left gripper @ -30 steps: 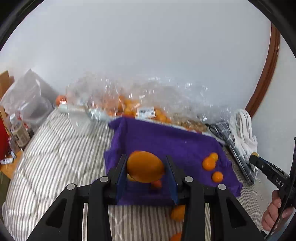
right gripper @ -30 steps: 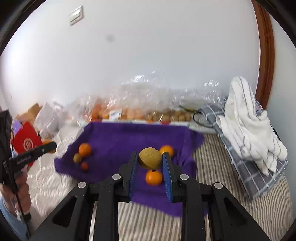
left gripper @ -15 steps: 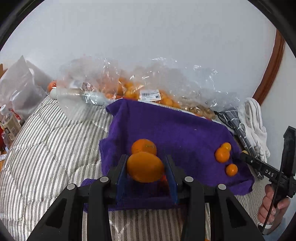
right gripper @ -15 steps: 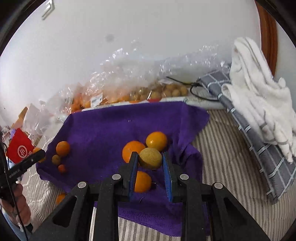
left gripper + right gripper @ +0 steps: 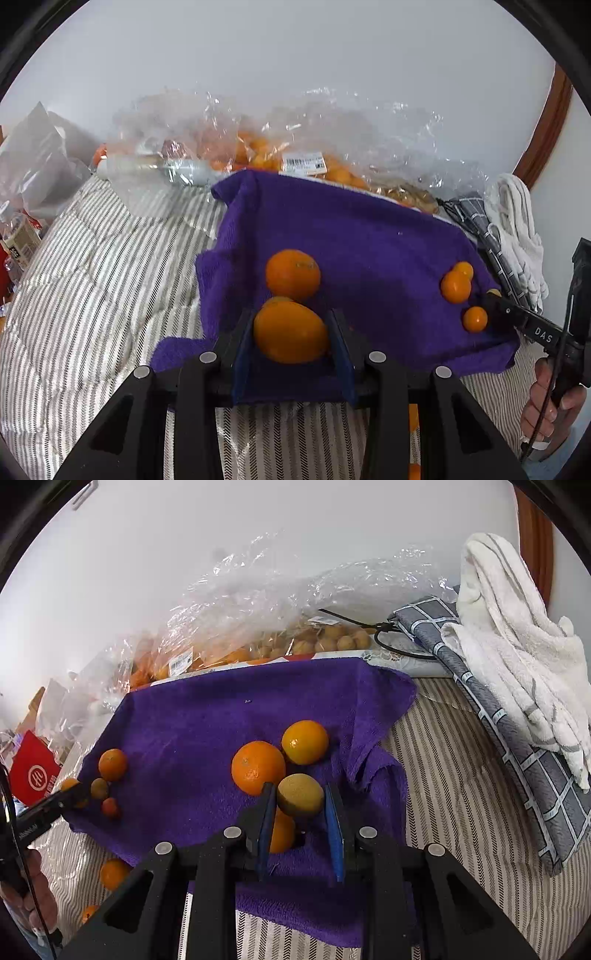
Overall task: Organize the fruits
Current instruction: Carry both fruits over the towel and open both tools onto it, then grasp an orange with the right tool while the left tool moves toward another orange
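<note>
My left gripper (image 5: 291, 332) is shut on a large orange (image 5: 290, 330) and holds it just above the near left part of the purple towel (image 5: 369, 240). A loose orange (image 5: 293, 274) lies right behind it. My right gripper (image 5: 300, 805) is shut on a yellow-green fruit (image 5: 300, 794) low over the purple towel (image 5: 192, 731), beside two oranges (image 5: 258, 768) and above another orange (image 5: 281, 832). Small oranges (image 5: 112, 764) lie at the towel's left edge, near the left gripper's tip (image 5: 70, 794).
Clear plastic bags of fruit (image 5: 280, 155) line the wall behind the towel. A white towel on a grey checked cloth (image 5: 517, 672) lies at the right. Loose oranges (image 5: 113, 873) sit on the striped bedding (image 5: 92, 277). Bottles and a red box (image 5: 33, 775) stand at the left.
Both grippers have moved forward and down toward the towel with their fruit held. The fruits on the towel now appear nearer to each gripper.
</note>
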